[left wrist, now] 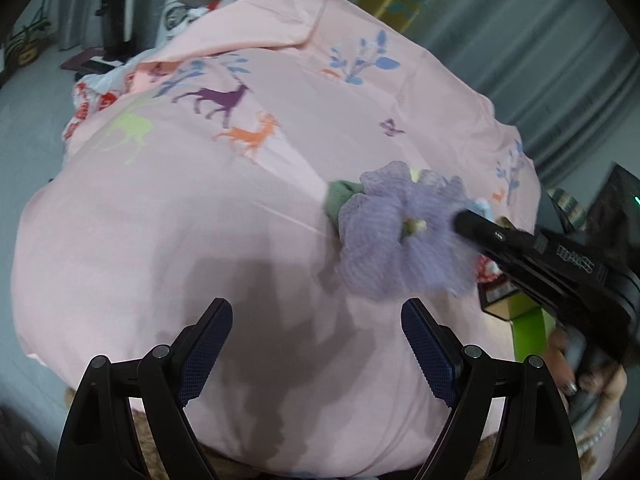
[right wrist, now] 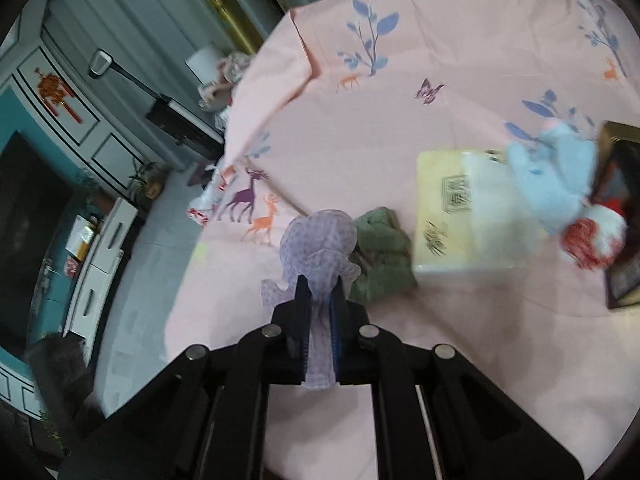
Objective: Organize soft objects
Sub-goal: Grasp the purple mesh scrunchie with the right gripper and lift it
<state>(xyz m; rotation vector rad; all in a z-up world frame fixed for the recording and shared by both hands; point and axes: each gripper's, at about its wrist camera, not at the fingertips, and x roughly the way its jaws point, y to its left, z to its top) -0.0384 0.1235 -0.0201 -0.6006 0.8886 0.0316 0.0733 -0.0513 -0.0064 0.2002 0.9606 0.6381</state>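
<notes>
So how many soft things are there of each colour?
Purple: 1, the purple scrunchie
Green: 1, the green cloth
Light blue: 1, the blue plush
Red and white: 1, the red-and-white pompom
Total: 4

The lilac mesh scrunchie is hiding part of the green cloth behind it, and the right hand-held gripper is covering its lower folds. The pale blue plush is blurring, its shape unclear. The dark frame is running off the right edge. The person's hand is showing only in part.
</notes>
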